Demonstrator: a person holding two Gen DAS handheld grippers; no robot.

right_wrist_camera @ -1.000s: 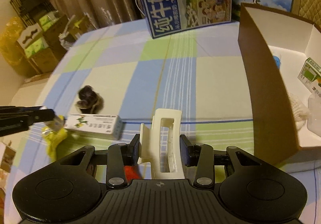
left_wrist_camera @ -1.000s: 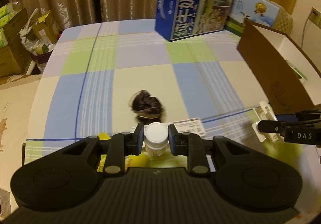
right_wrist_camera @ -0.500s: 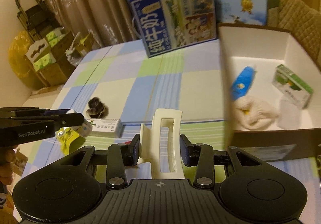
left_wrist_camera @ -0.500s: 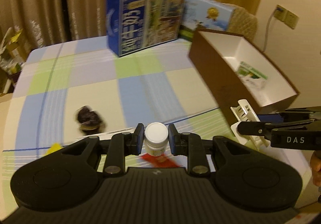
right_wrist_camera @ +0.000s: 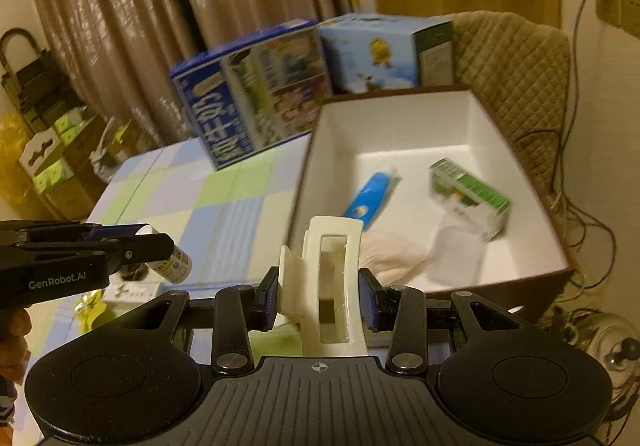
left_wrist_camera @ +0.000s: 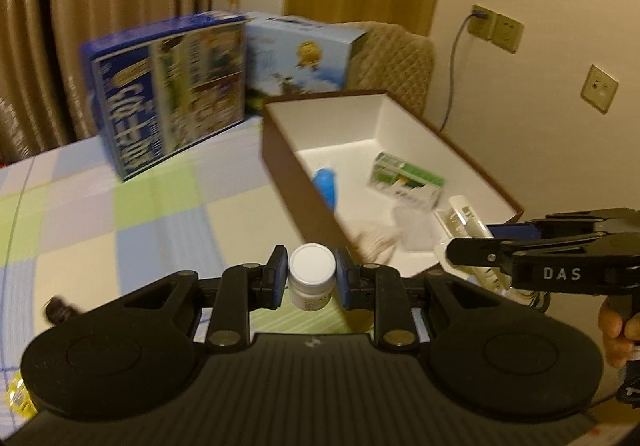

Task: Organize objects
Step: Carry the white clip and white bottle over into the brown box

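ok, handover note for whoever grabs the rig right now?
Left hand-held gripper: shut on the white-capped bottle, held above the table.
Right hand-held gripper: shut on the cream plastic holder, near the open box.
Done: blue tube, green carton and white cloth lie in the box.
Left: drop both held items in, then the small white carton and yellow item on the table.

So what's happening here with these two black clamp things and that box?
A person is tidying loose items into the open box. The left gripper has its jaws shut on a small white-capped bottle; the right gripper clamps a cream plastic holder. Both hover near the box, which already holds a blue tube and green-and-white carton.
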